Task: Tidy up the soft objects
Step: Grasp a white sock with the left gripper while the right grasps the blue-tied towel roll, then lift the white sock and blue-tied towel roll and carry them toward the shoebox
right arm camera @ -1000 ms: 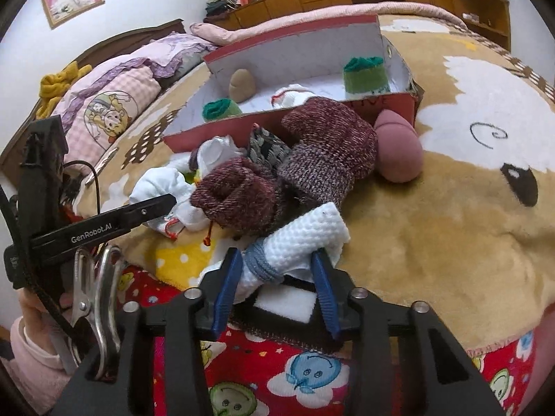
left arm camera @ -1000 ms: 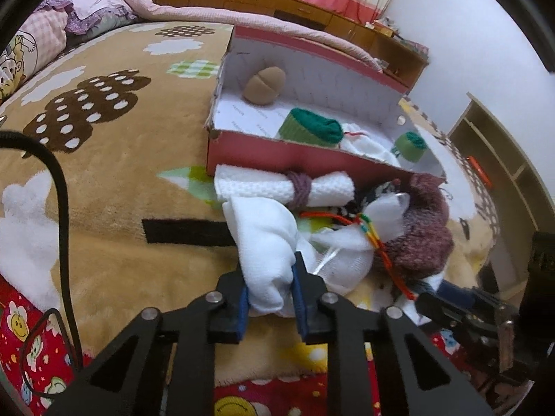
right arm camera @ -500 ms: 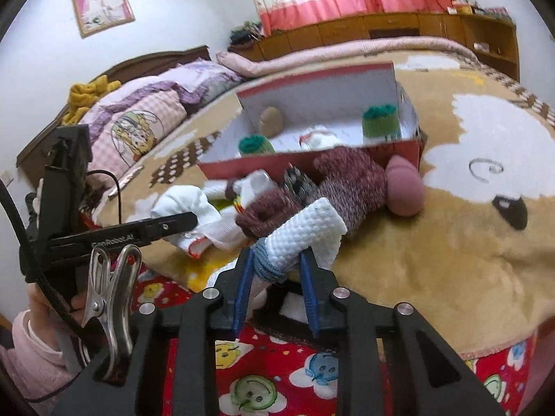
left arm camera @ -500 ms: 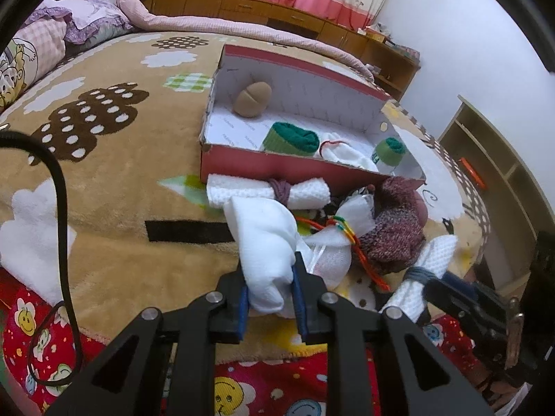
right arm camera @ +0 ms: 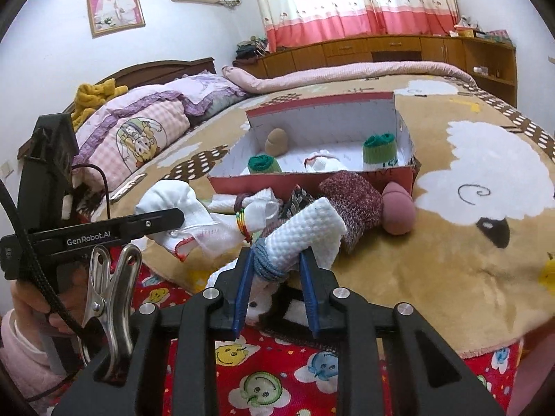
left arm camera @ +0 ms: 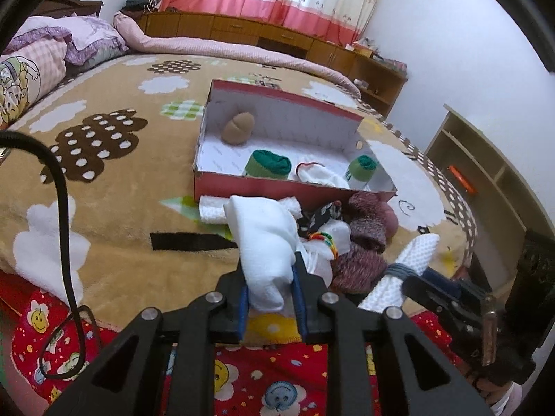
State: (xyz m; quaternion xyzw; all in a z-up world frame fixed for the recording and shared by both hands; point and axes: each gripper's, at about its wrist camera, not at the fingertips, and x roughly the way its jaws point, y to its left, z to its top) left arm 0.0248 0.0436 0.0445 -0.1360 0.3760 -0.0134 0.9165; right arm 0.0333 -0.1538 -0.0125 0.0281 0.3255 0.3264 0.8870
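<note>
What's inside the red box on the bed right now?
Inside the red box: a tan bundle, two green-topped rolls and a white cloth. The near wall hides their bottoms.

A home bedroom: bed [right arm camera: 451,242], pillows [right arm camera: 138,131], curtains [right arm camera: 347,0]; framed portrait [right arm camera: 115,7].

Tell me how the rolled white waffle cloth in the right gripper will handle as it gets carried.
The rolled white waffle cloth probably holds its shape, since a grey band binds it. It looks light. The right gripper clamps near the band, so the long free end may sag.
</note>
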